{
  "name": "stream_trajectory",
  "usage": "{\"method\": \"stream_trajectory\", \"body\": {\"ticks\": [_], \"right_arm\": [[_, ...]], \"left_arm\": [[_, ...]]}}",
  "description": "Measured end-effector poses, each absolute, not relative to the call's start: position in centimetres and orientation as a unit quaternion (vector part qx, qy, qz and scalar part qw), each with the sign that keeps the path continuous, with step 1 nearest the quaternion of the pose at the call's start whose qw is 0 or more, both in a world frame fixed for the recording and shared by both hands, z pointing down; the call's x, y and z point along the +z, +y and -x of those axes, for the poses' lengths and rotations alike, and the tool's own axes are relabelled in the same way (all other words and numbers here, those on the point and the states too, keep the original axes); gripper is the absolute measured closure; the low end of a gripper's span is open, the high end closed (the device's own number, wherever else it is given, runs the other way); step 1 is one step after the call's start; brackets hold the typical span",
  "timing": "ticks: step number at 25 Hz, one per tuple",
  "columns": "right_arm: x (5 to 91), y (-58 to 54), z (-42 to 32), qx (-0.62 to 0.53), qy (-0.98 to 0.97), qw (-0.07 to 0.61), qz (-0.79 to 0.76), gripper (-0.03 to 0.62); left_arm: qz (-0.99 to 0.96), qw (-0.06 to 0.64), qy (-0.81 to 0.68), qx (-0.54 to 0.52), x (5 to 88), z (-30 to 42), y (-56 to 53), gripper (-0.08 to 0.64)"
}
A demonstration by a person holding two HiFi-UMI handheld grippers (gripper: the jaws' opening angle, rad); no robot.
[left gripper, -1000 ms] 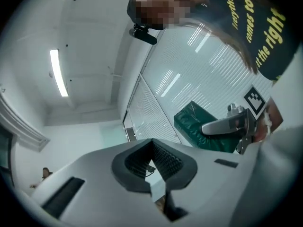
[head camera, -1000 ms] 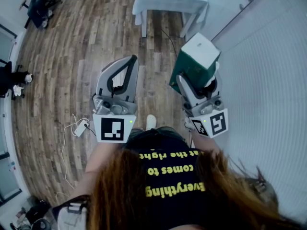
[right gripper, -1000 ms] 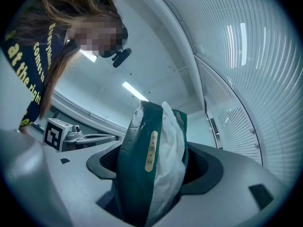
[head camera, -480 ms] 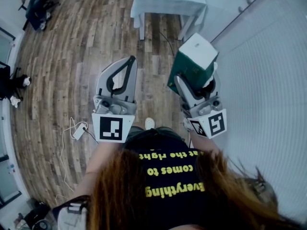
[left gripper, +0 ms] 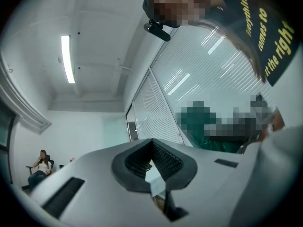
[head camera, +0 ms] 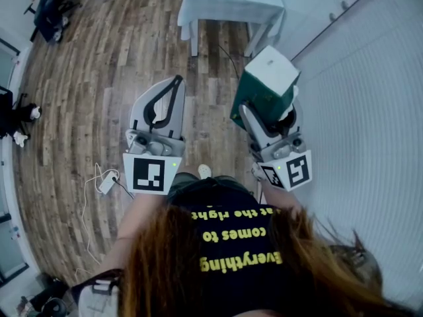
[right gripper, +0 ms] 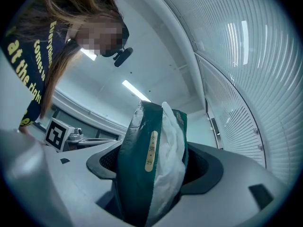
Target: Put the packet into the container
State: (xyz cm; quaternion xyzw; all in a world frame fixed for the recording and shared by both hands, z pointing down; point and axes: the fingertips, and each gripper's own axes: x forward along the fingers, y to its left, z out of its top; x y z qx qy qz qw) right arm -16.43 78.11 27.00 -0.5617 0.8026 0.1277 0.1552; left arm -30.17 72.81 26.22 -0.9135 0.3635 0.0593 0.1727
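The packet is dark green with a white face and a crinkled white end. It stands up between the jaws of my right gripper, which is shut on it. In the right gripper view the packet fills the gap of that gripper, against ceiling lights. My left gripper is held beside it, to the left, over the wooden floor. Its pads meet at the tips in the left gripper view, and nothing is between them. No container shows in any view.
A table with a pale cloth stands ahead on the wood floor. A white slatted wall runs along the right. A white cable and adapter lie on the floor at left. People sit far off at the left.
The left gripper has drifted slightly left and lower in the head view. The right gripper still holds the packet in about the same place.
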Motion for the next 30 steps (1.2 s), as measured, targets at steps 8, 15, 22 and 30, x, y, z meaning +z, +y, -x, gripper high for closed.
{"method": "stream_trajectory", "body": {"ticks": [8,15,22,30], "right_arm": [[27.2,76.3,15.0,0.114,0.803,0.154,0.564,0.23],[27.4,73.1,14.9,0.104,0.803,0.154,0.567,0.23],[27.3,71.7,15.3,0.105,0.797,0.15,0.576,0.23],[27.1,68.4,16.2,0.095,0.796,0.16,0.576,0.23]], "left_arm": [[0.914,0.164,0.368,0.048,26.4,29.5,71.0,0.561],[0.915,0.154,0.369,0.052,26.5,29.6,67.5,0.561],[0.92,0.147,0.358,0.057,26.7,29.9,65.5,0.561],[0.922,0.139,0.357,0.062,27.0,30.8,62.0,0.561]]}}
